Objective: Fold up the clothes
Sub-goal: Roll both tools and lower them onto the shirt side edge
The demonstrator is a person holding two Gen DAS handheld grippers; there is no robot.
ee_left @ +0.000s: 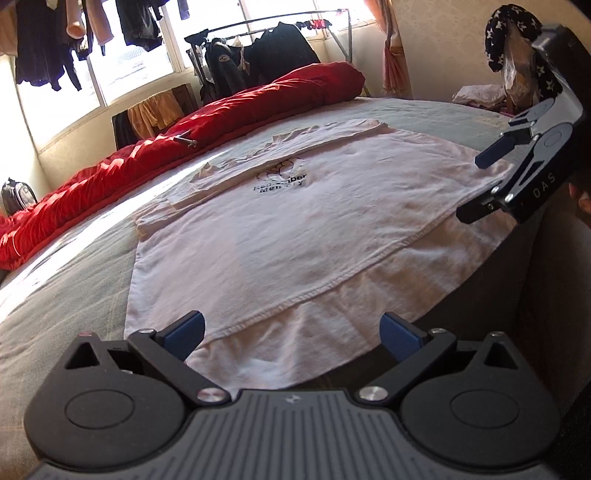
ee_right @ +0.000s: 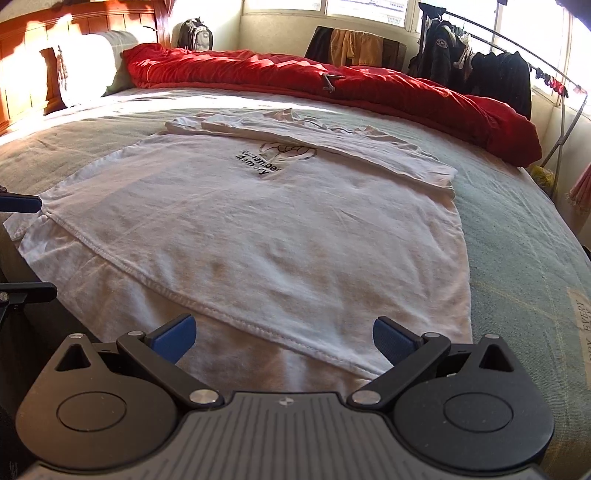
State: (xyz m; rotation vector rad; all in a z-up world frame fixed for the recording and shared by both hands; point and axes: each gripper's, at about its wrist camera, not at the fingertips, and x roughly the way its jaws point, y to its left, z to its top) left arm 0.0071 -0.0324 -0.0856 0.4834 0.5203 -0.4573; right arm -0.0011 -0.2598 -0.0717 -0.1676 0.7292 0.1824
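A white T-shirt (ee_left: pixel 295 221) with a black print lies flat on the bed, its sleeves folded in over the chest and its hem toward me. It also shows in the right wrist view (ee_right: pixel 277 221). My left gripper (ee_left: pixel 293 334) is open and empty, just above the hem at its left corner. My right gripper (ee_right: pixel 284 338) is open and empty, just above the hem at the other corner. The right gripper also shows in the left wrist view (ee_left: pixel 476 188), and the left gripper's fingertips (ee_right: pixel 22 203) show at the left edge of the right wrist view.
The bed has a grey-green cover (ee_right: pixel 517 240). A red duvet (ee_right: pixel 332 85) is bunched along the far side. Pillows (ee_right: pixel 92 62) lie by the wooden headboard. A clothes rack (ee_left: pixel 266 55) with dark garments stands by the window. A backpack (ee_right: pixel 195 33) sits beyond the bed.
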